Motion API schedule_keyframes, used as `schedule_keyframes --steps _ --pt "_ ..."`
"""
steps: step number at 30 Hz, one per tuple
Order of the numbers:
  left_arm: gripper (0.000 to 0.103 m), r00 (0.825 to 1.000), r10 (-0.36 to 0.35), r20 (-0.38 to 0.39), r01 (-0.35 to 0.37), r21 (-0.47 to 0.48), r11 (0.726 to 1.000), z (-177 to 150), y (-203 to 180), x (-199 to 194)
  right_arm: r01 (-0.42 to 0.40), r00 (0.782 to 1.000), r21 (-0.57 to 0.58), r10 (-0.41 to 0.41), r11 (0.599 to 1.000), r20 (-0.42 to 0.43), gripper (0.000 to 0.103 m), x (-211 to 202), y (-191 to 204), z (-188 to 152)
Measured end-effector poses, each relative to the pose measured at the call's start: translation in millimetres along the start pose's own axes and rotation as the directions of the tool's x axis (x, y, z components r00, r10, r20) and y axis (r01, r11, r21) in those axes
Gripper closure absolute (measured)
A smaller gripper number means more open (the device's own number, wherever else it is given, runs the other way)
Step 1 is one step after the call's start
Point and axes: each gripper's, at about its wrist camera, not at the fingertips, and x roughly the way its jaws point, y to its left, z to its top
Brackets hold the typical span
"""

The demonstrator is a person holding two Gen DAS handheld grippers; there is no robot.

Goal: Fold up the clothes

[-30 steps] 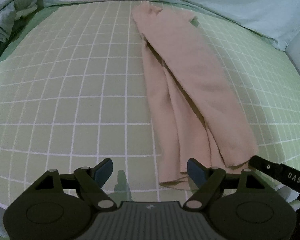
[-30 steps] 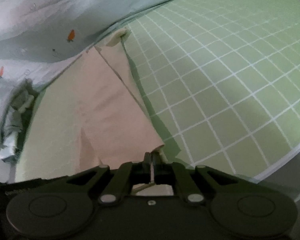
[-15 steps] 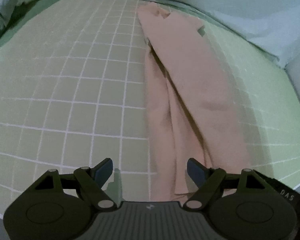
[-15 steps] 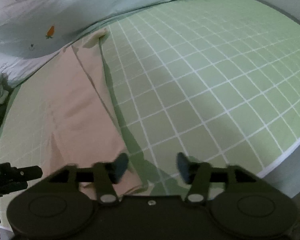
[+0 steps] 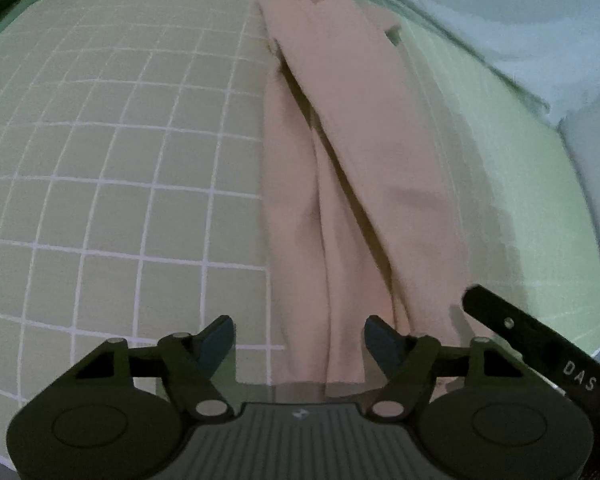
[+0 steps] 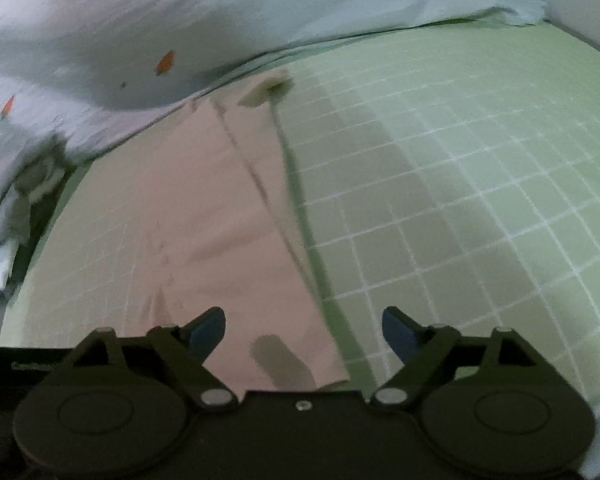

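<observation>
The left black two-finger gripper [image 5: 299, 338] hovers with its blue-padded fingers spread wide and nothing between them, just above the near end of the long pale-pink folded cloth garment [image 5: 352, 184]. The right black two-finger gripper [image 6: 303, 330] is likewise spread and empty, over the garment's near right corner [image 6: 220, 216].

The garment lies flat on the green bedsheet with a white grid pattern [image 5: 112, 184], running as a narrow strip from the near edge of the bed to the far edge, towards the right side in the left wrist view. Its lengthwise folds overlap, with a dark crease between the layers.

In the left wrist view a black bar lettered "DAS" [image 5: 540, 344] cuts in from the lower right, overlapping the garment's near right edge.

Along the far edge of the bed lies a pale blue-green quilt with small orange motifs [image 6: 148, 32], touching the garment's far end. At the far left, a crumpled grey-white cloth heap [image 6: 32, 184] is blurred and hard to make out.

The gripper bodies hide the garment's nearest hem in both views.
</observation>
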Motion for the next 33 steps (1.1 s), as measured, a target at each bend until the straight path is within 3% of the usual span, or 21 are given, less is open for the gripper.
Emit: schedule_keyframes --steps 6,14,17,19,23,25,28,33 --pt "0.033 0.994 0.106 0.015 -0.107 0.124 0.987 -4 -23 8 0.015 0.998 -0.079 -0.02 0.997 -0.06 0.014 18 5 -6" --pt "0.033 0.988 0.145 0.054 -0.152 0.164 0.975 -5 -41 20 -0.004 0.996 -0.167 -0.011 0.986 -0.087 0.017 19 9 -6" --pt "0.04 0.988 0.142 0.062 -0.151 0.169 0.974 -6 -45 23 -0.051 0.995 -0.204 0.031 0.978 -0.099 0.029 16 13 -6" --pt "0.044 0.989 0.133 0.064 -0.142 0.17 0.975 -10 -46 21 -0.08 0.993 -0.217 0.058 0.973 -0.105 0.044 14 15 -7" --pt "0.056 0.991 0.113 0.068 -0.123 0.171 0.978 -18 -47 17 -0.095 0.992 -0.209 0.076 0.973 -0.096 0.052 11 17 -12" --pt "0.063 0.992 0.103 0.069 -0.114 0.172 0.979 -22 -47 15 -0.122 0.989 -0.189 0.104 0.974 -0.102 0.068 9 14 -14" --pt "0.07 0.994 0.088 0.071 -0.099 0.168 0.981 -28 -47 13 -0.16 0.983 -0.117 0.147 0.98 -0.111 0.075 9 8 -16" --pt "0.084 0.997 0.047 0.057 -0.055 0.133 0.99 -39 -41 8 -0.163 0.983 -0.097 0.153 0.982 -0.099 0.083 -4 4 -27"
